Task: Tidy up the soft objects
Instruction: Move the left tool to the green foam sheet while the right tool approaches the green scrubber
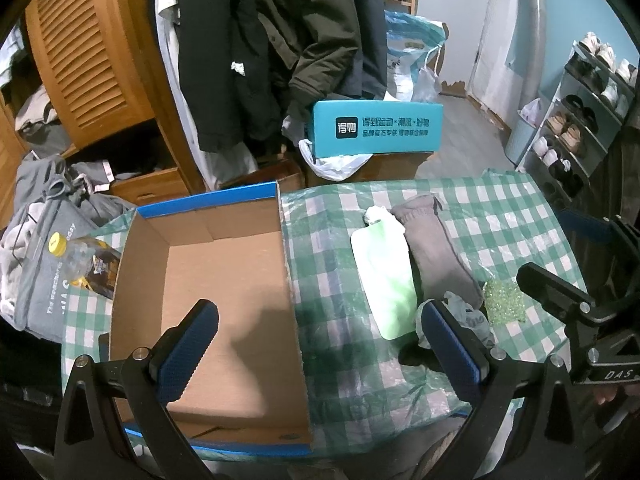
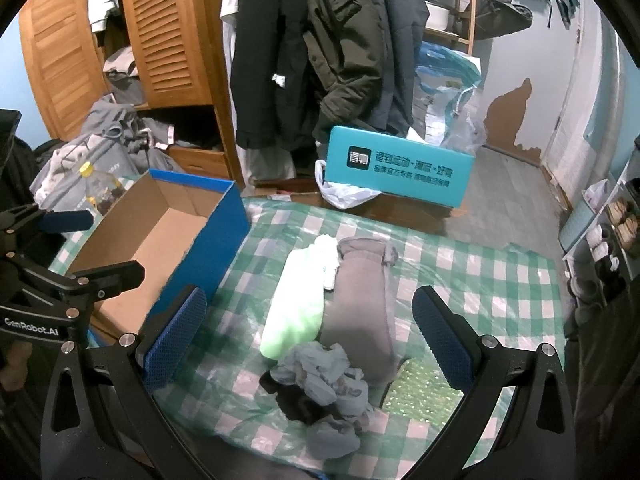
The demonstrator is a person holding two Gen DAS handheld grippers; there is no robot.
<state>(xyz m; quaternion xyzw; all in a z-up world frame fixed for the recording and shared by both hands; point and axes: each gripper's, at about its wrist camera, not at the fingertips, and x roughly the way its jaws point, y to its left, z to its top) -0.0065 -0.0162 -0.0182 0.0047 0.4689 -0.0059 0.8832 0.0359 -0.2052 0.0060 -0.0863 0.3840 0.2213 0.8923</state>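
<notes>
Currently the soft objects, a crumpled grey cloth (image 2: 324,384), a grey roll (image 2: 362,304) and a pale green pouch (image 2: 298,308), are laid together on the checked counter (image 2: 500,276), right of the empty cardboard box (image 2: 160,240). Both grippers, left gripper (image 1: 316,344) and right gripper (image 2: 308,336), are held with jaws apart, nothing gripped. If the cloth is pinched too shallowly, it may be dropped, or the plastic cover may be lifted with it.

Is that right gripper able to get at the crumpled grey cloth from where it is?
Probably yes. The right gripper is open and empty, and the grey cloth lies on the checked table just ahead, between its fingers, with nothing on top of it.
</notes>
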